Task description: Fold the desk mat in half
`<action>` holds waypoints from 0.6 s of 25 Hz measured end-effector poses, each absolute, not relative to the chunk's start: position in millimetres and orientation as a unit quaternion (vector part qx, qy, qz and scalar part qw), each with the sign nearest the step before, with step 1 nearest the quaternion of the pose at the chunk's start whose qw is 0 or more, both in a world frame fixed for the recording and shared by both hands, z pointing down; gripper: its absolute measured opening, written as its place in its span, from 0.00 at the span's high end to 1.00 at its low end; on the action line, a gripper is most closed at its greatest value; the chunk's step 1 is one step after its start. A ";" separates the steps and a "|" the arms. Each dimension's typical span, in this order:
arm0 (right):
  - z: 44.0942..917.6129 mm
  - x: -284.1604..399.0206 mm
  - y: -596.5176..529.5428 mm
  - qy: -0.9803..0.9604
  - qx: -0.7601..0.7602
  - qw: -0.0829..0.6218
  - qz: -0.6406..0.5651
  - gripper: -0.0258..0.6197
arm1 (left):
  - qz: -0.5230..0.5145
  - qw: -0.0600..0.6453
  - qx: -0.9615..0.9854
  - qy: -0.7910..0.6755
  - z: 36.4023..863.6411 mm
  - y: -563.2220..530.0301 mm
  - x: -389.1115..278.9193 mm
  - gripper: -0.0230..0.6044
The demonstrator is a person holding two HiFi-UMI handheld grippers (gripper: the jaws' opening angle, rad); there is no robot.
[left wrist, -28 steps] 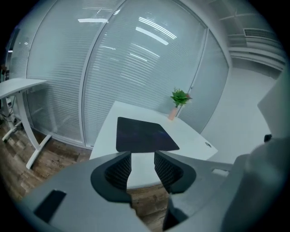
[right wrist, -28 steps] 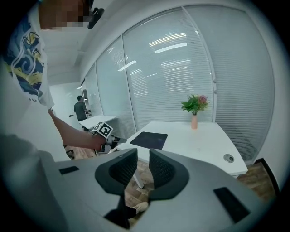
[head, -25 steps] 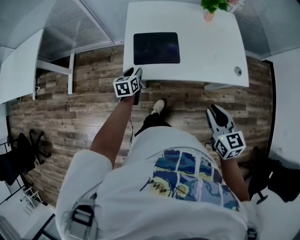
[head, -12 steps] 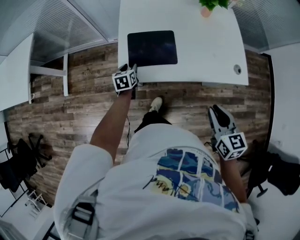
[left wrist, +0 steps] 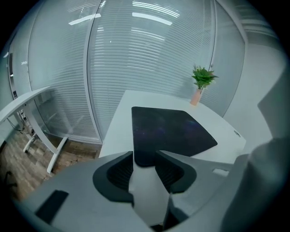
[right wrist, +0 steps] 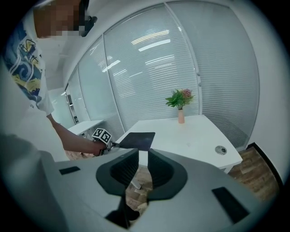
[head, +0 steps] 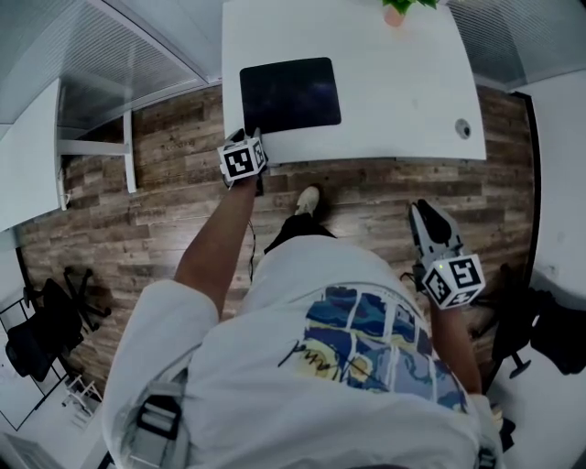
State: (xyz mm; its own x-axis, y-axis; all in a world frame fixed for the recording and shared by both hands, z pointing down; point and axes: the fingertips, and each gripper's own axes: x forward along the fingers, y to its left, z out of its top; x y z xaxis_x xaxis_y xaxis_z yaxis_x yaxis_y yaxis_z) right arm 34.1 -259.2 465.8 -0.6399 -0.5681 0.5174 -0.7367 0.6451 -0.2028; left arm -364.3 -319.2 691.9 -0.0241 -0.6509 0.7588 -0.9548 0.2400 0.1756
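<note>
Right down close, the printed white shirt (head: 366,348) fills the bottom of the head view. On the right, the right tool (right wrist: 143,153) hangs out over the wood floor (head: 156,220), short of the tabletop (head: 403,92). Its jaws stand a slim gap apart with only floor showing between them. There's a shoe (head: 309,200) planted on the boards just short of the tabletop's near edge. Now to the left side: the left tool (left wrist: 145,155) is up at that near edge, angled downward. Its jaws stand wide apart, having just eased inward a touch. The near left corner of the desk mat (head: 289,94) sits right at the mouth of the gap, and the pads are not pinching it. The mat lies flat and unfolded on the left part of the tabletop. Its near edge runs close along the tabletop's near edge, with a white strip left bare down its left side. To its right there's a broad stretch of bare white surface, plenty of room. The only thing there is a round cable port (head: 464,129) toward the near right corner. At the far edge stands a small plant (head: 403,7) in a pinkish pot, well apart from the mat. Beyond that is a glass wall with blinds (left wrist: 136,54).
</note>
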 end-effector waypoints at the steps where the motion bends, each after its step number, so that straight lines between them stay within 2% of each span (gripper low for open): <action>1: 466.4 35.5 -260.1 -0.882 0.371 0.207 0.203 0.87 | 0.199 0.385 0.583 -0.687 692.0 -319.6 -364.3 0.73; 9: 467.6 41.9 -262.8 -0.879 0.376 0.205 0.208 0.87 | 0.200 0.388 0.578 -0.689 689.0 -321.5 -355.3 0.87; 15: 467.9 46.2 -263.6 -0.877 0.380 0.203 0.212 0.88 | 0.194 0.381 0.570 -0.702 678.7 -326.9 -353.5 0.91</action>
State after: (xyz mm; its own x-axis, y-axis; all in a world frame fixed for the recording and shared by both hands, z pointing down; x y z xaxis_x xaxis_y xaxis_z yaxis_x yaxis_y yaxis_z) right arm 46.2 -263.6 467.9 -0.6288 -0.5814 0.5163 -0.7528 0.6214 -0.2170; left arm -353.5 -326.9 678.7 -0.0603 -0.6529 0.7550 -0.9476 0.2752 0.1623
